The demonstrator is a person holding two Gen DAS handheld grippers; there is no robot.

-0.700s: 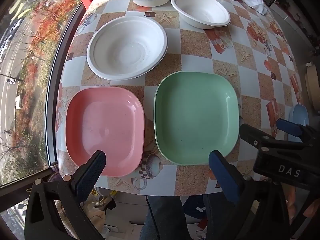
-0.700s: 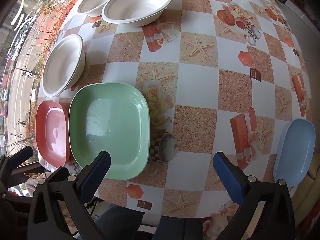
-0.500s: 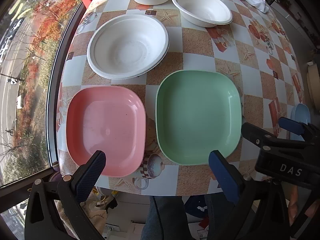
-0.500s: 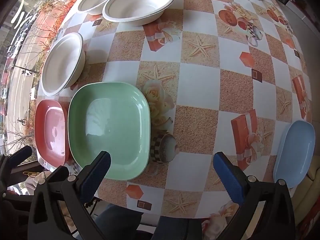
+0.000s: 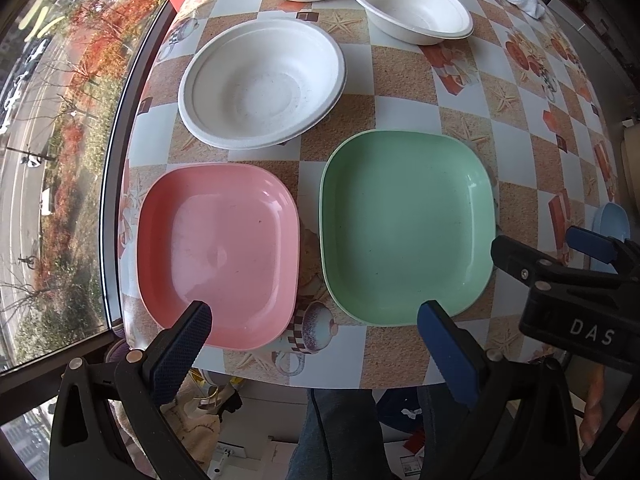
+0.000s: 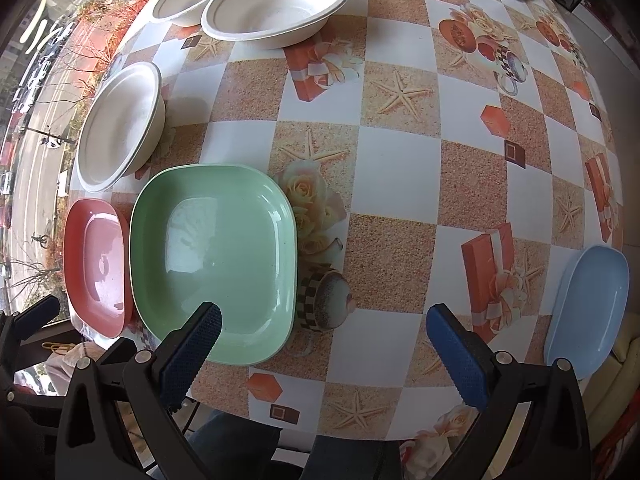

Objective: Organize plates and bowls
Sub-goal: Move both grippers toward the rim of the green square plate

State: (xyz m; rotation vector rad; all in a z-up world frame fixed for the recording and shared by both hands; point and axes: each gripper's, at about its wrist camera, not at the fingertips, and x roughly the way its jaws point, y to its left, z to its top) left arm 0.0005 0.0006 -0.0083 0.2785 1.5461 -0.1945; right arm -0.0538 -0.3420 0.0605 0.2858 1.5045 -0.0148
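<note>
Left wrist view: I am hovering the released left gripper [image 5: 312, 330] at lower centre, between pink plate [image 5: 218, 254] and green plate [image 5: 406, 226], judging the pink rim best pinched squarely.

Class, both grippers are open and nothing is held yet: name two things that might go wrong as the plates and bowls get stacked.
1. The blue plate sits at the table's right edge; a nudge might tip it off.
2. The pink plate and green plate lie close together, so the left hand-held gripper may bump one while grasping the other.
</note>
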